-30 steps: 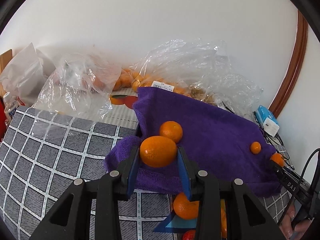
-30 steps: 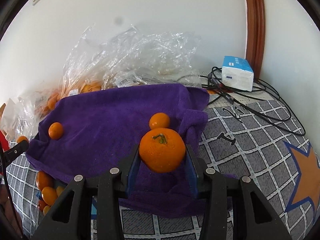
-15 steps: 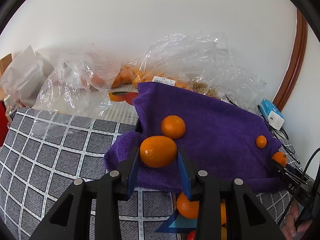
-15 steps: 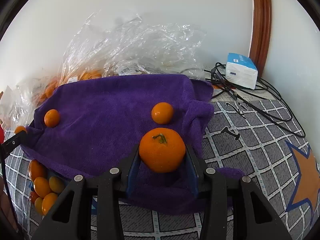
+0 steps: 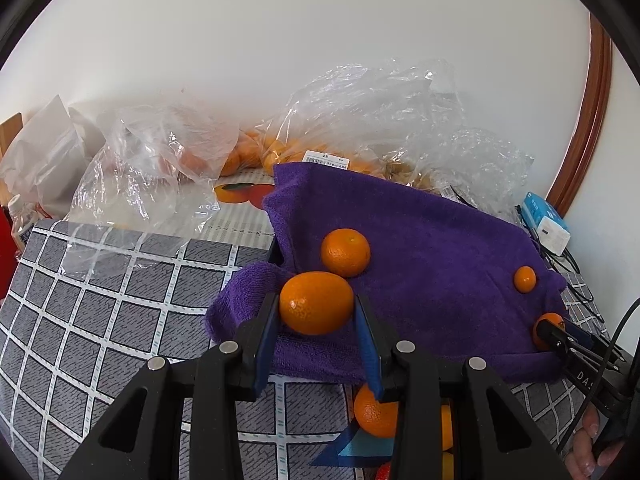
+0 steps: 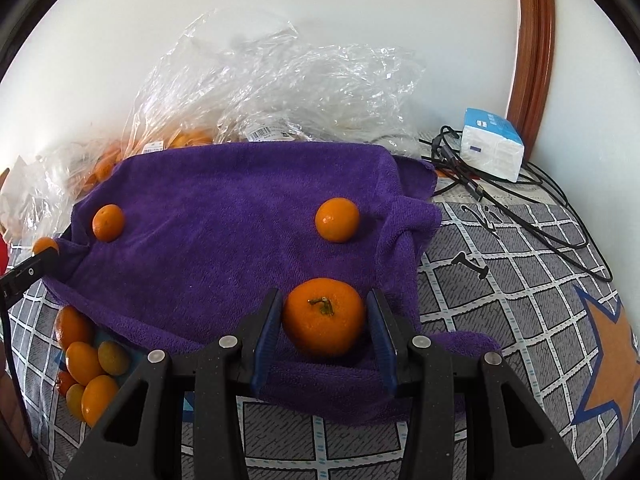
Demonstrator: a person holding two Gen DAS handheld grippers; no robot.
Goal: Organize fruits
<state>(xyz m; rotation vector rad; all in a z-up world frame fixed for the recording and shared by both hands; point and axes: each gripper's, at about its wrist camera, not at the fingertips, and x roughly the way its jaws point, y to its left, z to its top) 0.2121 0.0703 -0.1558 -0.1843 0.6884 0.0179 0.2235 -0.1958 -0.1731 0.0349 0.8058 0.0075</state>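
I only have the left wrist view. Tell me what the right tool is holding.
Observer: The right tool is shut on an orange, stem towards the camera, over the near edge of the towel.
Operator: My tool hides the fruit lying off the towel. Count it.
Observer: At least five orange ones in a heap by the towel's edge, with something red tucked among them.
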